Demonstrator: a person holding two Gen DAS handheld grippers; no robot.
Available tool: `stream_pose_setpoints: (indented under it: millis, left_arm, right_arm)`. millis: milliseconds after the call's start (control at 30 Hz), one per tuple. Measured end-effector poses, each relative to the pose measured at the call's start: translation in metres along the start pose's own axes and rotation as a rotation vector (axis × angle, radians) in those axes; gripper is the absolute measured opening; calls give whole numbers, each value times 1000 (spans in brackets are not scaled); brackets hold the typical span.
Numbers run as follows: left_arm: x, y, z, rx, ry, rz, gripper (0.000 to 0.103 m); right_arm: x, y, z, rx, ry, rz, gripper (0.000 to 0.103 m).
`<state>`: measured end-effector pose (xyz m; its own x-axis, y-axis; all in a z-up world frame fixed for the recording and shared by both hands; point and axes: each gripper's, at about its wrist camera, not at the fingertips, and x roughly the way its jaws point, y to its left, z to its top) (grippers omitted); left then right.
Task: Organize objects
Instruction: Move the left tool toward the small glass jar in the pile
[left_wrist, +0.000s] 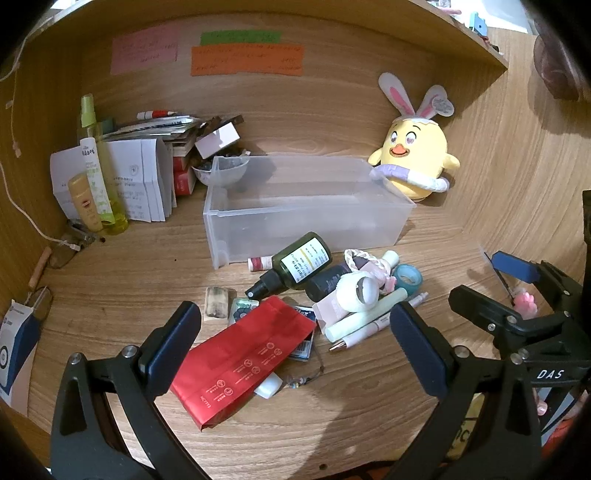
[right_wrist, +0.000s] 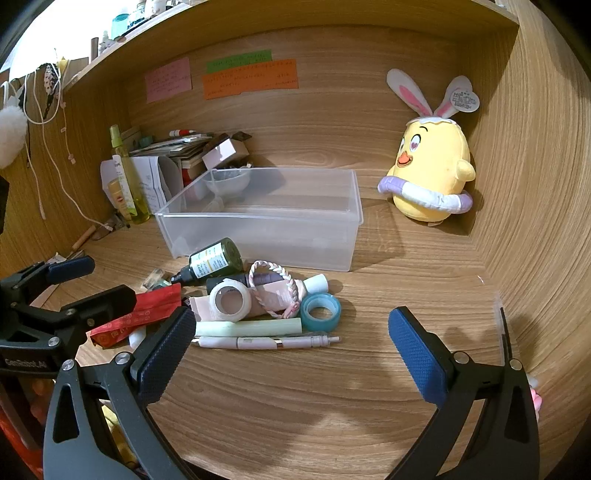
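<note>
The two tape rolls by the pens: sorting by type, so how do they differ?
The white tape roll is opaque and leans on the pile; the teal tape roll is translucent and sits on the desk at the pile's right edge. Both are small, open-cored and outside the clear bin.

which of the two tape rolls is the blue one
The teal-blue tape roll at the right end of the pile, beside the braided band. The other tape roll, left of it, is white.

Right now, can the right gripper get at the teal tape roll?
Probably yes. The right gripper is open and empty, and the teal tape roll sits at the pile's right edge with bare desk beside it. Only the pale green tube and white pen lie close in front.
</note>
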<state>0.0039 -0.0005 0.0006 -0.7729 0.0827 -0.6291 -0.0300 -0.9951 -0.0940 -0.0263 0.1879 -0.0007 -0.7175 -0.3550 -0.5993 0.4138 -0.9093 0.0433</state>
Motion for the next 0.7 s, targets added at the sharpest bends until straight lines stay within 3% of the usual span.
stream_pose_setpoints:
  millis: [700]
  left_arm:
    - [3,-1,-1,-6,6,-15,103]
  right_arm:
    - [7,0,-1,0,22,11,103]
